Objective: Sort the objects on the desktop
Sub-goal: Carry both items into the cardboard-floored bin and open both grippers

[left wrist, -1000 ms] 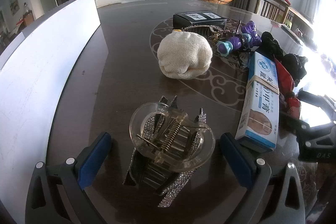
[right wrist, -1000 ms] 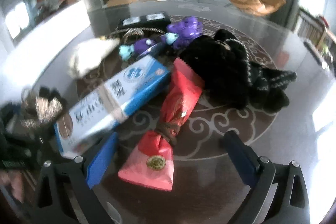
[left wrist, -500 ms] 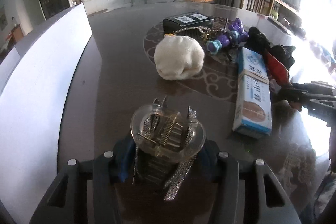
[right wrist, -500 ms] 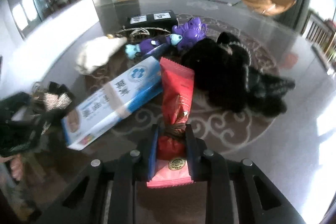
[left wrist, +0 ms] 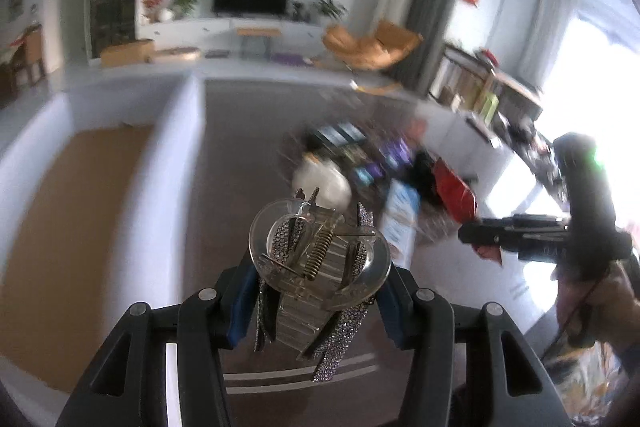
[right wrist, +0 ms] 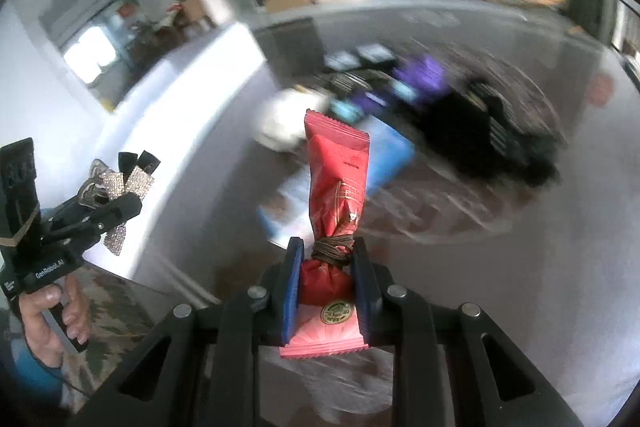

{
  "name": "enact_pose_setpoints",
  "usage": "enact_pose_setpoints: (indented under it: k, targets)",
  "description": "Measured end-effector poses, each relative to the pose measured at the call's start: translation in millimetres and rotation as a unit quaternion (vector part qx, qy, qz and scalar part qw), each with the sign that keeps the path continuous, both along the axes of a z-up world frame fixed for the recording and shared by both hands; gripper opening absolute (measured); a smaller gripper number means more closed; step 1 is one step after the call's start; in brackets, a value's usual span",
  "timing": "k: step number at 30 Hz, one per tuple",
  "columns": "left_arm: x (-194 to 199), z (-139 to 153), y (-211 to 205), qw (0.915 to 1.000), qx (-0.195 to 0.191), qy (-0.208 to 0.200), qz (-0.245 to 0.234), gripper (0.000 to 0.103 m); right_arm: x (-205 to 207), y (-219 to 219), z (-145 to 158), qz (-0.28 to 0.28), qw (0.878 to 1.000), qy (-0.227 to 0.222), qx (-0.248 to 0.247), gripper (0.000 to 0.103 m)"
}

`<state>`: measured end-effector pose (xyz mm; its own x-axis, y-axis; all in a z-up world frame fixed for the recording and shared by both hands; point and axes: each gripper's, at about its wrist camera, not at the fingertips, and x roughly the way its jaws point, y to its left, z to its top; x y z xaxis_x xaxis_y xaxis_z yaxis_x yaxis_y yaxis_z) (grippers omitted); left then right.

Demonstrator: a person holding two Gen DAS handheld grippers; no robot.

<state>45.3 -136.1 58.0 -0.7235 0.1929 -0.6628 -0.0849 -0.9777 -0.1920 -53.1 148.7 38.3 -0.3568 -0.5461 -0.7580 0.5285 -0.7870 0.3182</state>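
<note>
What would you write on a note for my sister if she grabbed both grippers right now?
Left gripper: shut on the clear hair clip with sparkly bows, held in the air.
Right gripper: shut on the red snack packet, gripped near its tied end, also in the air.
On the table: white pouch, blue box, purple toy, black fabric.
Done: both items picked up.
Left: put both down in their places, then sort the rest.

Two wrist views, shared table (left wrist: 208, 187)
</note>
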Motion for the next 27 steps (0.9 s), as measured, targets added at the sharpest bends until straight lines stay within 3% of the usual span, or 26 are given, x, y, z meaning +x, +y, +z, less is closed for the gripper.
enact_pose_setpoints:
  k: [4,9,12,17,18,19,21,22,24,27]
  targets:
    - [15,26,-86,0.9964,-0.006,0.005,0.084,0.052,16,-88,42,0.075,0.996,0.022,-0.043,0.024]
    - [17,3,-192,0.9775,-0.024,-0.049,0.204,0.052,47,-213,63,0.172,0.982,0.043,-0.063,0.024]
    - [14,-20,-229,0.9662,-0.034,-0.084,0.241,0.052,65,-285,50,0.214,0.975,0.047,-0.032,0.024]
    - [7,-50,-258,0.9483,-0.044,-0.134,0.284,0.053,91,-349,10,0.243,0.968,0.039,0.044,0.025]
    - [7,-53,-261,0.9474,-0.041,-0.140,0.285,0.053,97,-359,1,0.243,0.966,0.044,0.078,0.028]
    - [9,-54,-263,0.9477,-0.037,-0.139,0.285,0.054,102,-365,-4,0.243,0.963,0.053,0.100,0.038]
    - [8,-54,-264,0.9478,-0.046,-0.135,0.285,0.078,114,-373,-8,0.259,0.954,0.085,0.121,0.053]
    - [8,-56,-264,0.9477,-0.056,-0.136,0.283,0.094,119,-376,-8,0.266,0.951,0.092,0.127,0.063]
    - [5,-61,-262,0.9473,-0.080,-0.146,0.274,0.096,123,-379,-14,0.272,0.946,0.103,0.142,0.068]
    - [0,-68,-263,0.9478,-0.075,-0.162,0.264,0.096,122,-377,-15,0.272,0.947,0.101,0.141,0.069]
